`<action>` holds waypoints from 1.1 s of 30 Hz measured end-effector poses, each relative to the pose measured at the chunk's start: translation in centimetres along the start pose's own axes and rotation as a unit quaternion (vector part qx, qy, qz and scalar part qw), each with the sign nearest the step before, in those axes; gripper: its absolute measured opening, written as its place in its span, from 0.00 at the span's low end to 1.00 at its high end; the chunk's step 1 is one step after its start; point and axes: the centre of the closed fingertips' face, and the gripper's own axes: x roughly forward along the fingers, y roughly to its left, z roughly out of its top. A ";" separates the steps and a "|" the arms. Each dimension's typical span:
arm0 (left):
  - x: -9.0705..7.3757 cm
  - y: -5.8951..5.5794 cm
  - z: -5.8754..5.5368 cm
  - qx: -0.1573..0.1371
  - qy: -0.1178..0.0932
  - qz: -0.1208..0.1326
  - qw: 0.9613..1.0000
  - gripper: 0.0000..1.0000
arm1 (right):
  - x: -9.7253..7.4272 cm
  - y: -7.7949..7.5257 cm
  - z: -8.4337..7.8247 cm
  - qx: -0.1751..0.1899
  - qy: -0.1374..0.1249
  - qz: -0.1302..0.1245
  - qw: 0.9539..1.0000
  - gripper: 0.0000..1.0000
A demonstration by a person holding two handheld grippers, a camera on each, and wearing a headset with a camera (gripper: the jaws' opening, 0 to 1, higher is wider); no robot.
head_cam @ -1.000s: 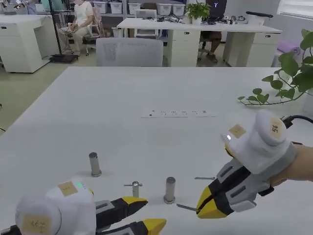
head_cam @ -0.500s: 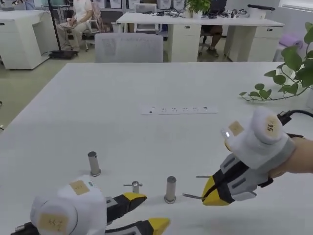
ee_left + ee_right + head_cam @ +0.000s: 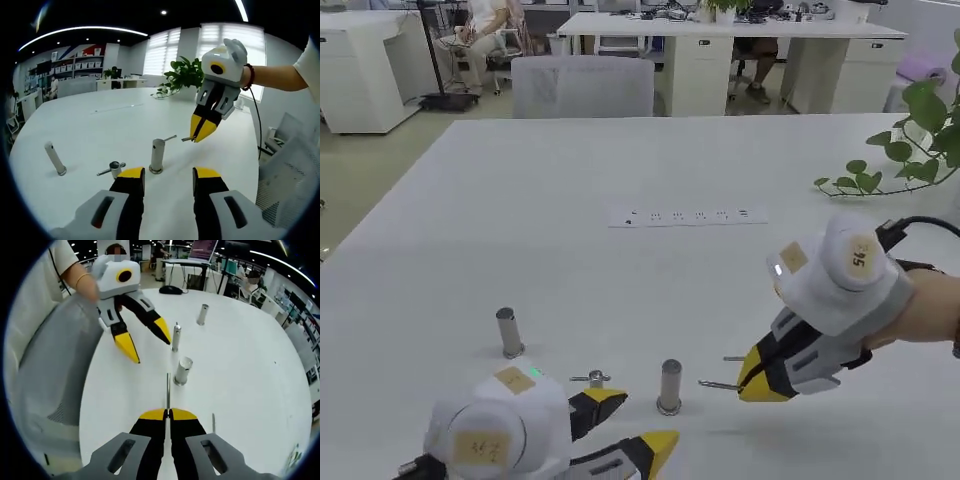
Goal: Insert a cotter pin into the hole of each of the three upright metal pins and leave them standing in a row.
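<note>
your yellow-tipped right gripper [image 3: 752, 385] is clamped on a thin silver cotter pin [image 3: 717, 384], tip just beside the grey upright metal pin [image 3: 669, 386]. left gripper [image 3: 638, 420] sits open. next, i'd line it up with the hole.

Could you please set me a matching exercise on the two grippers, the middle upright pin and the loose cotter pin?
1 left gripper
2 right gripper
3 middle upright pin
4 loose cotter pin

A lies on the table
B open and empty
C has a cotter pin through it
D shut on a cotter pin

Pairs: 1-B; 2-D; 3-C; 4-A
</note>
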 end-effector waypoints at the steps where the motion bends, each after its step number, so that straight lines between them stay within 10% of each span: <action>1: 0.2 0.0 0.0 -0.001 -0.001 0.001 1.000 0.37 | 0.1 -0.2 -0.1 -0.002 0.002 -0.001 1.000 0.03; 33: 5.2 1.7 -0.2 -0.005 -0.012 0.064 0.998 0.20 | 1.6 -2.7 -0.3 -0.029 0.023 -0.009 0.999 0.03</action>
